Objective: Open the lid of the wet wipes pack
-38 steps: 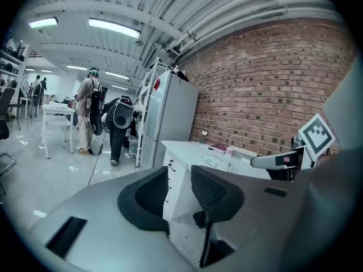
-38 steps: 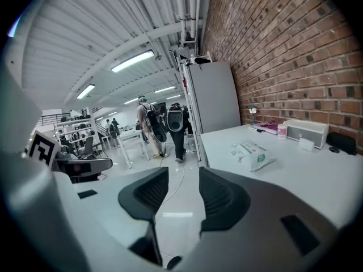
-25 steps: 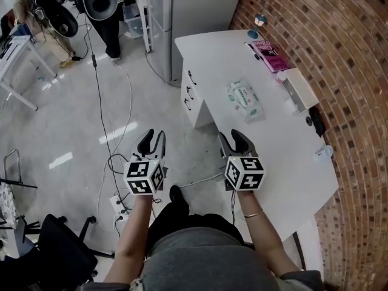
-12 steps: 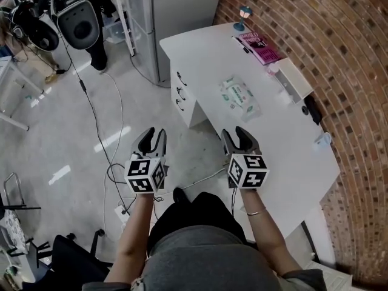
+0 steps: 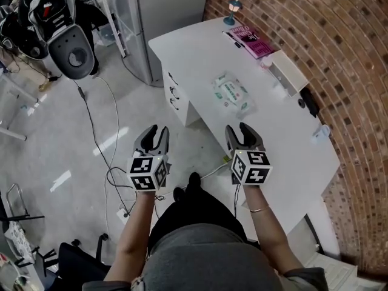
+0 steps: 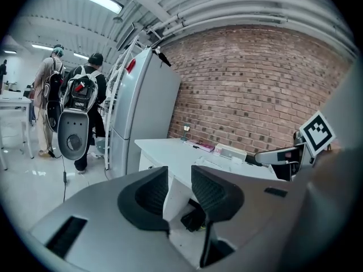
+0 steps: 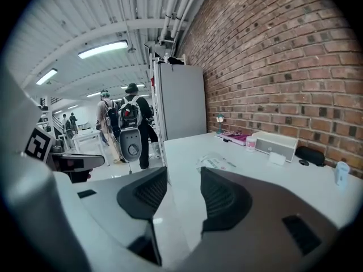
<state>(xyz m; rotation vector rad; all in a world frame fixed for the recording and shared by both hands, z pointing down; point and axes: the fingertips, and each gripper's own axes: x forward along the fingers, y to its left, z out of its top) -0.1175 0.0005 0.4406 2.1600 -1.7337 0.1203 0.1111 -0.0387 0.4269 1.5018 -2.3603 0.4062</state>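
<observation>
The wet wipes pack (image 5: 230, 94), white with green print, lies flat near the middle of the white desk (image 5: 285, 144); it also shows in the right gripper view (image 7: 216, 162) beyond the jaws. My right gripper (image 5: 242, 133) hovers at the desk's near edge, short of the pack, open with nothing between its fingers. My left gripper (image 5: 153, 137) is held over the floor left of the desk, open and empty. The pack's lid is down.
At the desk's far end lie a pink book (image 5: 250, 42) and a small lamp (image 5: 232, 9). A white box (image 5: 286, 71) and a black object (image 5: 308, 102) sit by the brick wall. Cables (image 5: 115, 168) trail on the floor; a grey cabinet (image 5: 163, 23) stands behind.
Both grippers have shifted forward a little toward the desk, and the view has swung so the desk and pack sit further left in frame. Both stay open.
</observation>
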